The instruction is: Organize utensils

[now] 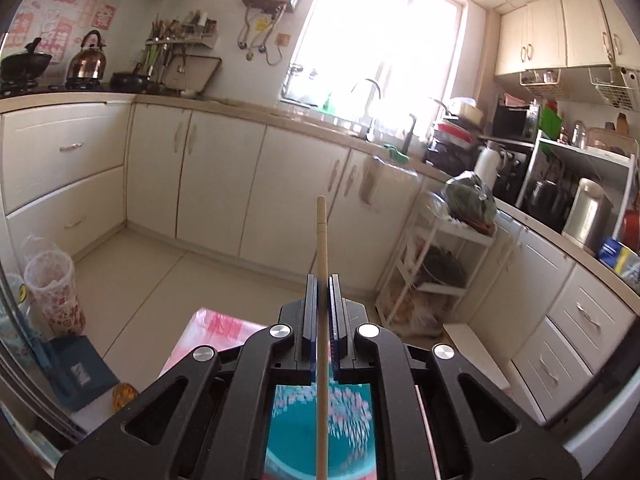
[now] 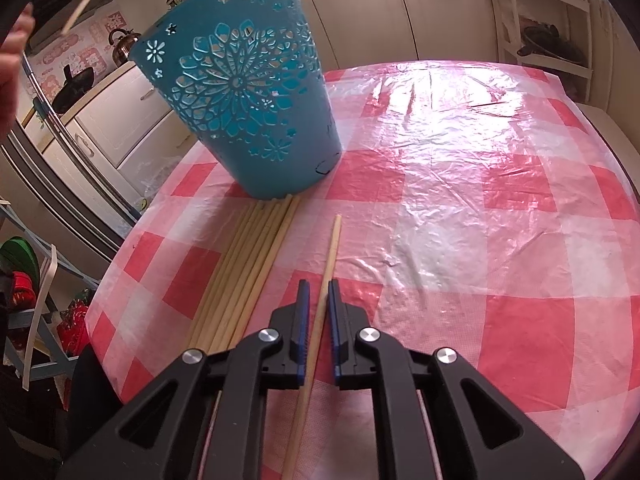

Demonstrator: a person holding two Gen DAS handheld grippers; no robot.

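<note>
Kitchen cabinets and a bright window fill the background, and the red-checked counter (image 2: 460,208) carries the work. The left gripper (image 1: 323,308) is raised, its jaws clamped on a single chopstick (image 1: 322,264) that runs straight out ahead along the jaw line; below it, seen through the gripper frame, is the blue cutout basket (image 1: 320,432). The right gripper (image 2: 317,316) is low over the counter with its jaws slightly apart, straddling a loose chopstick (image 2: 330,248) without clearly pressing it. That stick's long axis runs forward between the jaws, leaning a little right toward the basket (image 2: 240,92) ahead and to the left. A bundle of chopsticks (image 2: 248,264) lies just left of the jaws, parallel, tips touching the basket's foot. The left hand looks closer to dropping its stick in.
</note>
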